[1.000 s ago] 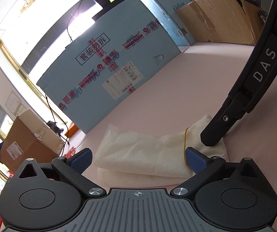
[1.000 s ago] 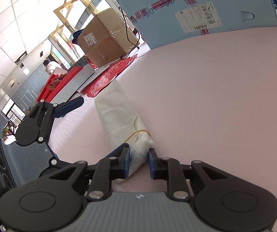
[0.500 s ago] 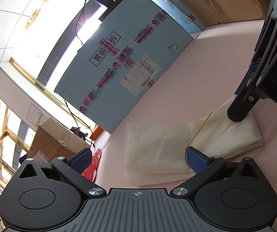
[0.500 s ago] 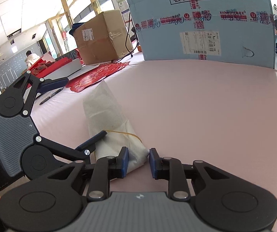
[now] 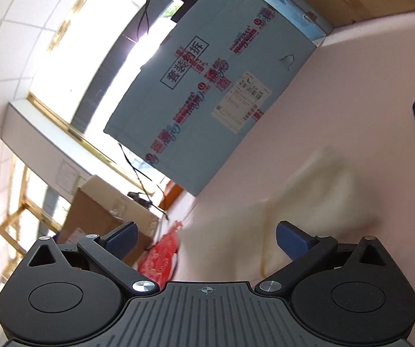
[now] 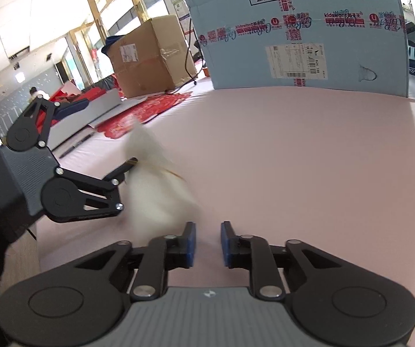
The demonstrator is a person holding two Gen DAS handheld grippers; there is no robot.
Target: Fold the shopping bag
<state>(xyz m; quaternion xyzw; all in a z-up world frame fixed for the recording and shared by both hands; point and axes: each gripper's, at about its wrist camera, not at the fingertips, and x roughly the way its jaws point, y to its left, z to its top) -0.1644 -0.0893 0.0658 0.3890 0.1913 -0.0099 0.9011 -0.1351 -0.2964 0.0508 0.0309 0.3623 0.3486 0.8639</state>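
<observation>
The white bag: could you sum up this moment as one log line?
step: fold shopping bag | white bag: blurred, on pink table | left claw: open, at bag | right claw: slightly open, empty, beside bag

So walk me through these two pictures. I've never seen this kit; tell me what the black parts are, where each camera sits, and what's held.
No robot here: a person holds a two-finger gripper in each hand, each with a camera looking along its fingers. One picture is from the left gripper, open wide; the other from the right gripper, open with nothing between its fingers. On the pink table lies a white bag, blurred. Neither gripper holds it. A blue box stands behind.
</observation>
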